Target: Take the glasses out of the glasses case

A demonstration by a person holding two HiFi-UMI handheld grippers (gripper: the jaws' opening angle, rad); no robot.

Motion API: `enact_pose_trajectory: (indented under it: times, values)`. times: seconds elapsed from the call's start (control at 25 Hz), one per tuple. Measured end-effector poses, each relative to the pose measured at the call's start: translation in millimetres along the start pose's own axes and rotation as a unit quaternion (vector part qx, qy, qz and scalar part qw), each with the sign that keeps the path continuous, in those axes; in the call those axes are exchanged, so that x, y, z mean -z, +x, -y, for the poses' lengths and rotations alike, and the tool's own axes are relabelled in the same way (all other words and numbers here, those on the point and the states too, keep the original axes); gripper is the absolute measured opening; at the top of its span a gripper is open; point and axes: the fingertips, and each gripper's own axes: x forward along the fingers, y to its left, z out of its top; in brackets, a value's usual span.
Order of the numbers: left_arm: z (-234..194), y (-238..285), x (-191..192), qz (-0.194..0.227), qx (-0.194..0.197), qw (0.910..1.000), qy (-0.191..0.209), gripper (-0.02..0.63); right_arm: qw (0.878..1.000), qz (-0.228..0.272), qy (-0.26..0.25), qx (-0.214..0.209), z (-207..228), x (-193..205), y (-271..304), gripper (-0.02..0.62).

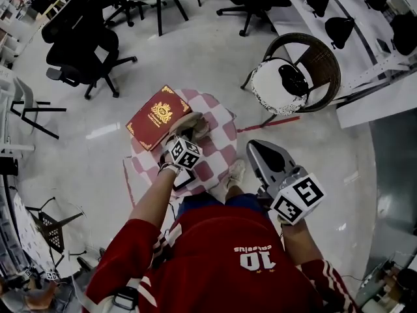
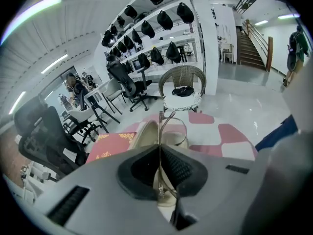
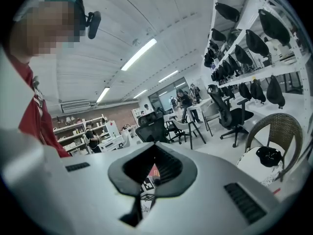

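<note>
The left tongs (image 2: 159, 153) are clenched on the thin metal frame of the glasses (image 2: 160, 127), which stand up at the centre of the left gripper view, just above the open beige case (image 2: 145, 135). The case lies on the red-and-white checked tabletop (image 1: 220, 130) mid-frame in the head view, beside a red book (image 1: 158, 116) to its left. The right tongs (image 3: 155, 154) are closed together on nothing, at the lower right off the tabletop.

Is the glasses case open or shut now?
Open: the case shows its beige inside, and the left gripper jaws pinch the glasses in front of it.
</note>
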Motion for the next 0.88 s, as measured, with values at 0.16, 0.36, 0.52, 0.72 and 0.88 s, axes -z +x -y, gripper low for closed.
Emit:
enact_pose_trajectory:
  times: [0.16, 0.36, 0.52, 0.72, 0.88]
  values:
    - [-1.6, -22.4, -13.2, 0.03, 0.0, 0.9995, -0.005, 0.02, 1.0, 0.003, -0.007, -0.001, -12.6, -4.0, 1.8, 0.014]
    - [-10.5, -54.5, -27.9, 0.071, -0.002, 0.9972, -0.024, 0.02, 1.0, 0.006, -0.02, -0.004, -26.9, -7.9, 6.5, 0.014]
    - [-28.5, -83.1, -42.1, 0.109, -0.005, 0.9928, -0.05, 0.02, 1.0, 0.011, -0.028, -0.003, -31.6, -11.1, 11.8, 0.012]
    - [-50.1, -123.8, -54.7, 0.146, -0.013, 0.9857, -0.084, 0.02, 0.999, 0.015, -0.037, -0.002, -37.8, -17.6, 15.5, 0.014]
    - [-64.0, -159.9, -62.7, 0.183, -0.02, 0.9767, -0.11, 0.02, 0.999, 0.016, -0.042, 0.0, -43.4, -17.9, 17.9, 0.012]
